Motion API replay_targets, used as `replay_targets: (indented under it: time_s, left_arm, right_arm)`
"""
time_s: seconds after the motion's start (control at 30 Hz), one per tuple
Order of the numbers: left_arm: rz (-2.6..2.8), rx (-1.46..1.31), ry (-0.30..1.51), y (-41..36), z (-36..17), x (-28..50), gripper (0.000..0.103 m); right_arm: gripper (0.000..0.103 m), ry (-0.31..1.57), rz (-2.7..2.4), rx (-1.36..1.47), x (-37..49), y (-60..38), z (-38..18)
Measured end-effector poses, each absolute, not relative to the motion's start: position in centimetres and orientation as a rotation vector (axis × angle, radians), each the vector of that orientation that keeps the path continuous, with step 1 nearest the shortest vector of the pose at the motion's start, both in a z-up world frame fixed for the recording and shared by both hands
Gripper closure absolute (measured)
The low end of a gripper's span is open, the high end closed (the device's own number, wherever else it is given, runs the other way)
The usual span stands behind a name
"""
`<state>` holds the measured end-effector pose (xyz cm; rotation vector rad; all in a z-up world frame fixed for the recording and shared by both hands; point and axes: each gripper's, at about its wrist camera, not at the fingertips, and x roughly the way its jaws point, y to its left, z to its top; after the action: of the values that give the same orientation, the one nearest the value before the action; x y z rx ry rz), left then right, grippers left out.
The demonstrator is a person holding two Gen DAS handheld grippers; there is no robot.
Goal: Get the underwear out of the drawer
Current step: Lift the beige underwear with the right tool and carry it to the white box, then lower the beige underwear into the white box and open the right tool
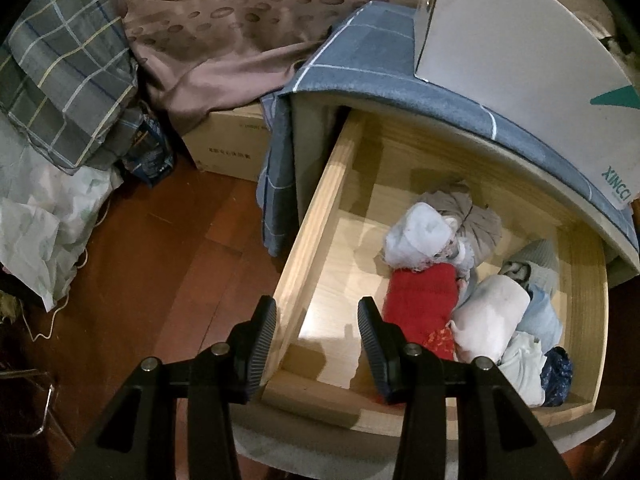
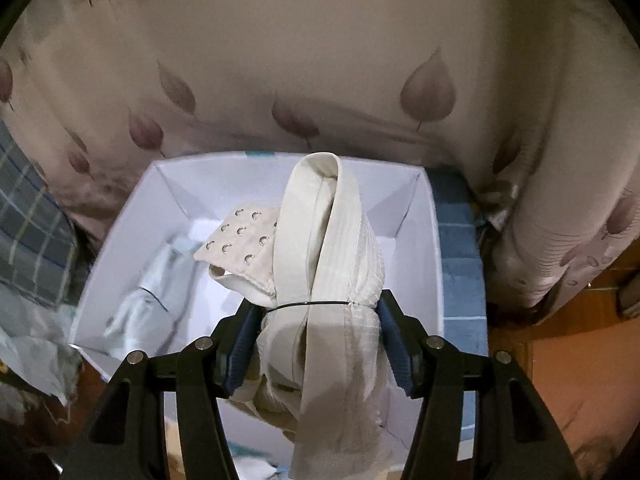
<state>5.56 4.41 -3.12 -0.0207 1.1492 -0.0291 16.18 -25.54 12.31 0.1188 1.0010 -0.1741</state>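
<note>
In the left wrist view a wooden drawer (image 1: 320,216) stands pulled out, with rolled garments along its right half: a red roll (image 1: 420,304), a white roll (image 1: 420,232), a grey one (image 1: 476,216) and a cream roll (image 1: 492,312). My left gripper (image 1: 318,340) is open above the drawer's front left corner. One finger is outside the side wall, the other inside, and nothing is gripped. In the right wrist view my right gripper (image 2: 318,306) is shut on a bundled cream bra (image 2: 340,248) tied with a thin black band. It hangs over a white box (image 2: 434,240).
A pale garment (image 2: 152,300) lies blurred in the white box. A blue checked cloth (image 1: 360,64) covers the cabinet top, with a white carton (image 1: 520,52) on it. A cardboard box (image 1: 228,140), a plaid pillow (image 1: 68,72), leaf-print bedding (image 2: 320,60) and wooden floor (image 1: 160,260) surround them.
</note>
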Motion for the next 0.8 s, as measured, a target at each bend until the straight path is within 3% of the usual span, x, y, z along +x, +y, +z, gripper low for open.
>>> replay_targets:
  time_s: [0.43, 0.57, 0.8]
  left_arm:
    - [-0.031, -0.017, 1.161, 4.1, -3.4, 5.7, 0.06]
    - [-0.03, -0.011, 1.171, 3.9, -3.5, 5.8, 0.06]
    - [-0.03, -0.003, 1.177, 3.7, -3.6, 5.8, 0.06]
  right_arm:
    - [0.045, 1.163, -0.216, 0.03, 19.2, -24.9, 6.9]
    - [0.031, 1.167, -0.209, 0.039, 19.0, -24.2, 7.0]
    - [0.031, 1.123, -0.166, 0.064, 15.4, -23.9, 10.2]
